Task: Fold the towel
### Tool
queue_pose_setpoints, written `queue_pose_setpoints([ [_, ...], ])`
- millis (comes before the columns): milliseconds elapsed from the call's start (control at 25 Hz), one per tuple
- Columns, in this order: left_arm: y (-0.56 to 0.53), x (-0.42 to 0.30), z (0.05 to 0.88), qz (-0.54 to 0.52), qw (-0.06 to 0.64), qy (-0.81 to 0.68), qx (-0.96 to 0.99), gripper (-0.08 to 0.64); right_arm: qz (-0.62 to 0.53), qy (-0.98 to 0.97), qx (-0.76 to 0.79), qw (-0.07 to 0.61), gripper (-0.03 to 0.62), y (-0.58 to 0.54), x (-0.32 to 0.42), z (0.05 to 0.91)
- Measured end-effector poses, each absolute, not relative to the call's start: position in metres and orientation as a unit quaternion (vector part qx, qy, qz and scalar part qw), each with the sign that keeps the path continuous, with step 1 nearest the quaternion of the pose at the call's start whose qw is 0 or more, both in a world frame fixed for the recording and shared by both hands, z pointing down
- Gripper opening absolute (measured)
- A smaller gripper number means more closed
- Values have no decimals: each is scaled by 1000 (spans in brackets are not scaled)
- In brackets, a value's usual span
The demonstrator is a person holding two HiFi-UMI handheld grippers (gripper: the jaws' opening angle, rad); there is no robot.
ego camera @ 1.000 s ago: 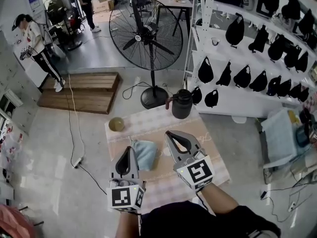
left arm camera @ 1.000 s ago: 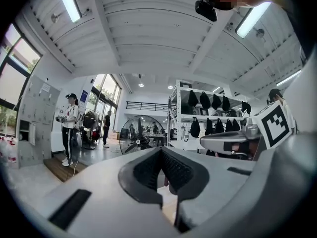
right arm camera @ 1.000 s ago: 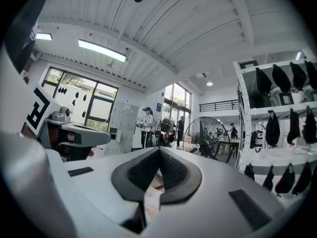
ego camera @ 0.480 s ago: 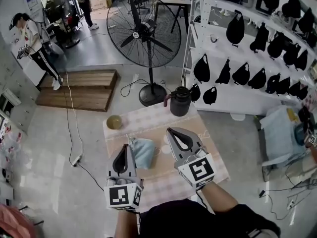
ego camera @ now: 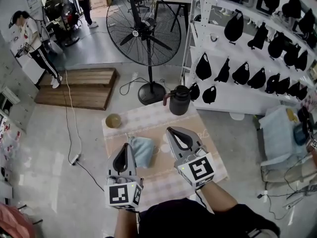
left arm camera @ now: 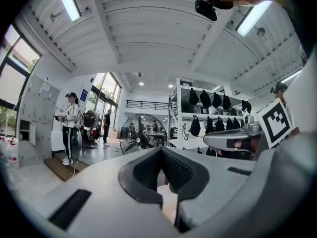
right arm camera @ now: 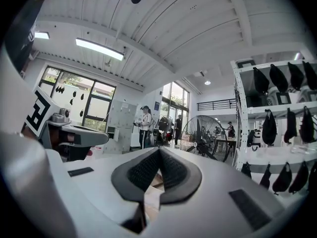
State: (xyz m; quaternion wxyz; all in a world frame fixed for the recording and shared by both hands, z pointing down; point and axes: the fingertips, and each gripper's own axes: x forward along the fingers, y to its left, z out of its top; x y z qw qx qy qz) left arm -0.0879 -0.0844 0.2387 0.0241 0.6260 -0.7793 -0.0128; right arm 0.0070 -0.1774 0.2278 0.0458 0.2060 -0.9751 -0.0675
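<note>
Towel (ego camera: 144,151) lies bunched on table (ego camera: 148,122); judged soft, light, limp. Best gripped at 2 adjacent corners. Left gripper (ego camera: 130,148), right gripper (ego camera: 171,131): jaws closed together, holding nothing.

The checked table (ego camera: 148,126) carries a blue towel (ego camera: 144,150), a bowl (ego camera: 113,120) and, seemingly, a dark jug (ego camera: 179,101).

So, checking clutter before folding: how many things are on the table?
3: blue towel beside the left gripper, small bowl at far left corner, dark jug at the far edge. More may be hidden.
</note>
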Motion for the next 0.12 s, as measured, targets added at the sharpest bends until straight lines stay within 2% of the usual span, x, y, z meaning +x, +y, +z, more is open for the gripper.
queue_pose_setpoints([
  [120, -82, -88, 241, -12, 27, -779, 626, 5, -67, -975, 205, 46, 1, -174, 6, 229],
])
